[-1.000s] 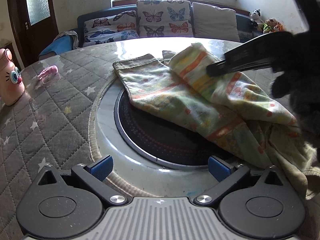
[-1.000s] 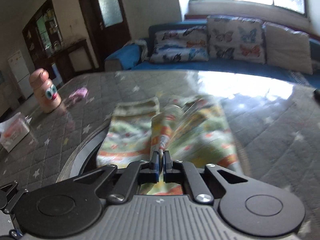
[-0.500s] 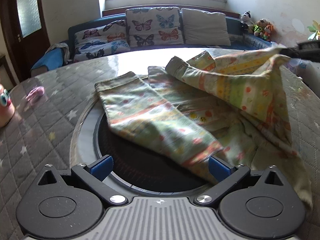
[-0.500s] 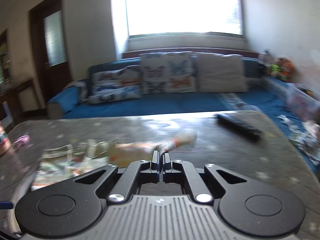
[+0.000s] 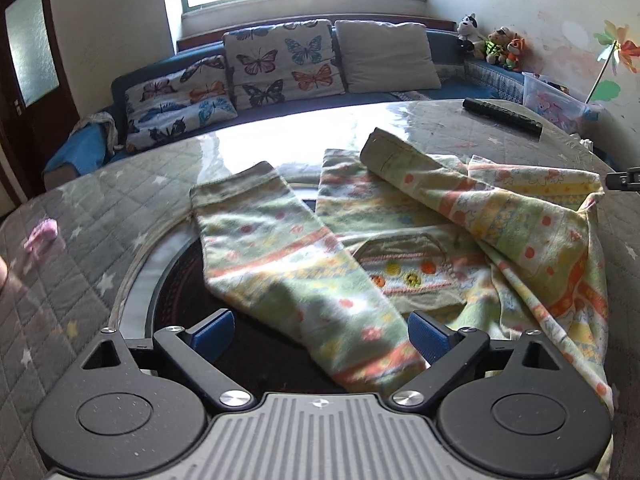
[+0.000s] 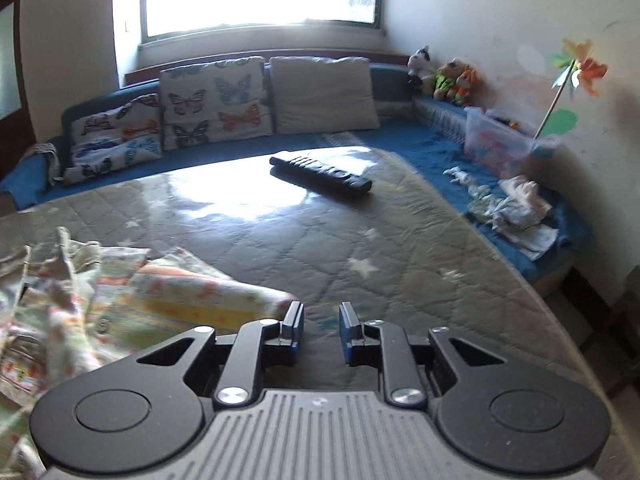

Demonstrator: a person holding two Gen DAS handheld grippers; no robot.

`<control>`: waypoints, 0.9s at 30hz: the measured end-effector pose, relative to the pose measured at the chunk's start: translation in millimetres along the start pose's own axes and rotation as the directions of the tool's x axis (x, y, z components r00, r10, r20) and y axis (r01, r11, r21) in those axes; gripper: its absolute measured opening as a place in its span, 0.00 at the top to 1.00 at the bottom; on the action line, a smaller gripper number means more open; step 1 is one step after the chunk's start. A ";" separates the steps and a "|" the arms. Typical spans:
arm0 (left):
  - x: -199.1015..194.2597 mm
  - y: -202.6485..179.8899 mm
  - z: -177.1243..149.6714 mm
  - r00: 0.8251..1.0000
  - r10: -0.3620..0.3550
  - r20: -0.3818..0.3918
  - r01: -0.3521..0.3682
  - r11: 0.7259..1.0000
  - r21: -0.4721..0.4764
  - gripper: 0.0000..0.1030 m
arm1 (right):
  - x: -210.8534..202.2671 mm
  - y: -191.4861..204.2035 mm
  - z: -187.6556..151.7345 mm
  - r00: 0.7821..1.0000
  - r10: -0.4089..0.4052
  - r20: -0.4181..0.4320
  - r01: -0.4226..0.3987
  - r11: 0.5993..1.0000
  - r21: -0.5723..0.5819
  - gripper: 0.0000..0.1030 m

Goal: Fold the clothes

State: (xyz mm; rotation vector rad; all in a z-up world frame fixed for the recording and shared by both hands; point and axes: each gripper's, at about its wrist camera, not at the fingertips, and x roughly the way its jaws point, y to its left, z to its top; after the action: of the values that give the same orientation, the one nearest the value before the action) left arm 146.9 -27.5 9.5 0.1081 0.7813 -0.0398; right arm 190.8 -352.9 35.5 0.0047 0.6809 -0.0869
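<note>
Left wrist view: the left gripper (image 5: 320, 330) has its fingers wide apart, one sleeve of the garment (image 5: 384, 248) lying between them on the table (image 5: 80, 216). In the right wrist view the right gripper (image 6: 320, 330) is slightly parted and holds nothing; the garment lies just left of its fingers, a remote (image 6: 320, 170) far ahead.

The garment (image 5: 400, 240) is pale green and yellow with orange stripes and dots. The table cover (image 6: 360, 232) is grey, quilted, with white stars. Cushions (image 5: 280, 64) show coloured butterflies on cream beside a plain beige cushion (image 5: 384, 56); the sofa (image 6: 432, 144) is blue, the remote (image 6: 320, 170) black.
</note>
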 end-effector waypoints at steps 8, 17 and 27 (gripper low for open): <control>18.6 -9.4 9.8 1.000 0.014 0.004 -0.014 0.999 0.048 0.18 | -8.9 70.5 28.8 0.961 0.273 0.031 -0.266 0.952 -0.149 0.64; 34.6 4.8 10.8 1.000 0.007 -0.025 -0.006 0.999 0.039 0.35 | 30.6 174.0 34.8 0.905 0.420 -0.074 -0.422 0.858 -0.292 0.58; 38.0 0.8 20.3 1.000 -0.024 0.000 0.024 0.998 0.063 0.35 | 46.2 185.8 31.5 0.913 0.395 -0.107 -0.408 0.859 -0.310 0.95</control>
State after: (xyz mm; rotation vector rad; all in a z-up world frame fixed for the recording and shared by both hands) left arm 188.1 -28.9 -2.9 0.1585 0.7805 -0.0876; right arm 261.5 -172.4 26.4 -0.1710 0.7150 0.4333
